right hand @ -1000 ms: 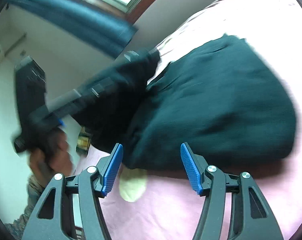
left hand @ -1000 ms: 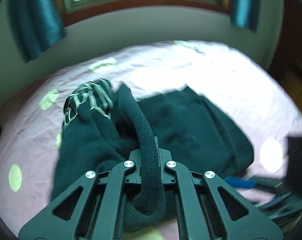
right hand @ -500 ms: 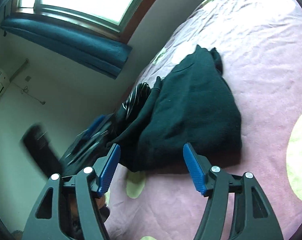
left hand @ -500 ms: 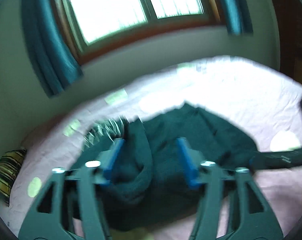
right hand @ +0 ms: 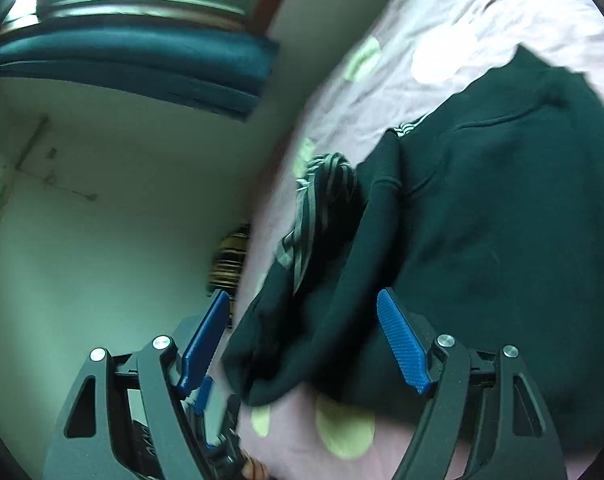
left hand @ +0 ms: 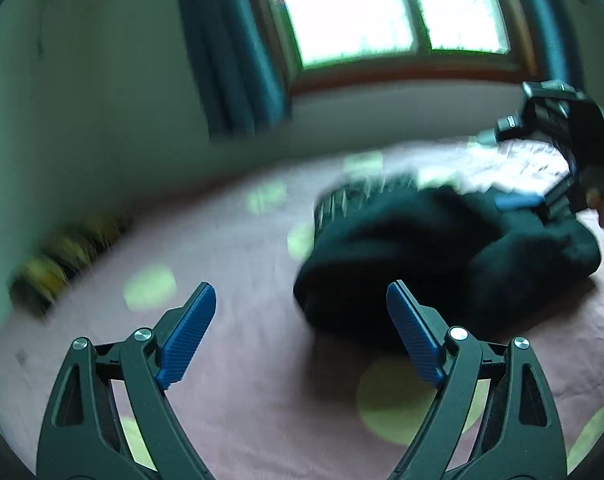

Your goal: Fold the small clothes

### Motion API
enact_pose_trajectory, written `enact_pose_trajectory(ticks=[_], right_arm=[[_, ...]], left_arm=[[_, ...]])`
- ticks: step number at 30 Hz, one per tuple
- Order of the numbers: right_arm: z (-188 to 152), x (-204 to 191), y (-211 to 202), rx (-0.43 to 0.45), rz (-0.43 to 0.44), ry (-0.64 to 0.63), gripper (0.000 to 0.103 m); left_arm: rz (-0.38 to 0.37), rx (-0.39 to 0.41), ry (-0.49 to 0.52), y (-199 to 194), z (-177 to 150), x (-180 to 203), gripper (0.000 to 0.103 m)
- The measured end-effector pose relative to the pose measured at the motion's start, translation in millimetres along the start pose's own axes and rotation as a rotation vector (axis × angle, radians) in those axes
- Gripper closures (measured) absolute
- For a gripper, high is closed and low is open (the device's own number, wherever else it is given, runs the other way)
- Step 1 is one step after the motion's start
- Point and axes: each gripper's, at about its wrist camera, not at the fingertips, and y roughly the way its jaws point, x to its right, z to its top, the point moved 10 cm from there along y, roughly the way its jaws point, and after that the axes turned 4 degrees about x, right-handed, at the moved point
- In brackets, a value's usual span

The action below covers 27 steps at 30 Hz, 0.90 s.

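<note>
Both claws, left claw (left hand: pixel 300 332) & right claw (right hand: pixel 302 344), spread, empty. Dark sweater (right hand: pixel 502 220) on bed (left hand: pixel 242 380): soft, floppy, prob. bulky; grab sleeve cuff (right hand: pixel 270 384).

Window (left hand: pixel 386 12) glare, motion blur (fisheye-warped edges).

Dark green sweater (right hand: pixel 502 216) lies bunched on the pink spotted bed (right hand: pixel 462 12), partly folded, one sleeve (right hand: pixel 366 264) draped over its near-left edge. Grey-striped dark garment (right hand: pixel 322 196) crumpled against its left side.
</note>
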Motion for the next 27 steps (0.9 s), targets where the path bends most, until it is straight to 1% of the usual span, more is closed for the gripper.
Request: enact_pose_trajectory(ticks=[1,2,4,5,6,8,9,12,15,16,17,19,20,22,23,27], right_arm=[[6,3,15,-0.020,-0.034,0.001,0.028],[11,7,26,-0.035,-0.070,0.002,0.028],[22,17,48,-0.052,-0.133,0.012,0.028],[25,19,55,-0.059,-0.143,0.022,0.028],[28,20,61,-0.061,-0.136,0.040,0.028],[33,14,74,-0.066,-0.070,0.090,0.028],[34,13,77,-0.067,-0.056,0.101,0.028],[35,12,93,-0.093,-0.063,0.101,0.028],[34,14,109,-0.133,-0.102,0.081,0.028],[35,15,111,-0.126,-0.130,0.059,0.031],[35,15,111,-0.120,-0.154,0.035,0.052],[31,14,111,-0.123,-0.229,-0.051,0.074],[31,11,111,-0.120,-0.235,-0.077,0.081],[33,4,103,-0.099,-0.250,-0.131,0.086],[35,-2,97,-0.080,-0.244,-0.152,0.087],[50,-31,56,0.010,-0.176,-0.208,0.088]], left_arm=[[-0.030,-0.042,-0.040,10,-7,-5,0.016],[-0.043,-0.065,-0.072,18,-12,-9,0.016],[-0.052,-0.079,-0.099,27,-15,-14,0.016],[-0.063,-0.085,-0.106,30,-15,-15,0.016],[-0.072,-0.089,-0.112,32,-16,-16,0.016],[-0.100,-0.090,-0.126,36,-16,-14,0.016],[-0.103,-0.091,-0.123,37,-16,-13,0.015],[-0.108,-0.102,-0.110,39,-20,-5,0.015],[-0.117,-0.129,-0.121,47,-26,-3,0.015],[-0.119,-0.130,-0.129,46,-26,-3,0.015],[-0.119,-0.130,-0.137,46,-26,-5,0.015],[-0.116,-0.132,-0.150,44,-27,-6,0.014],[-0.115,-0.136,-0.155,43,-27,-6,0.014],[-0.124,-0.141,-0.158,42,-27,-4,0.013],[-0.127,-0.140,-0.157,41,-26,-3,0.013],[-0.139,-0.110,-0.135,33,-17,10,0.013]])
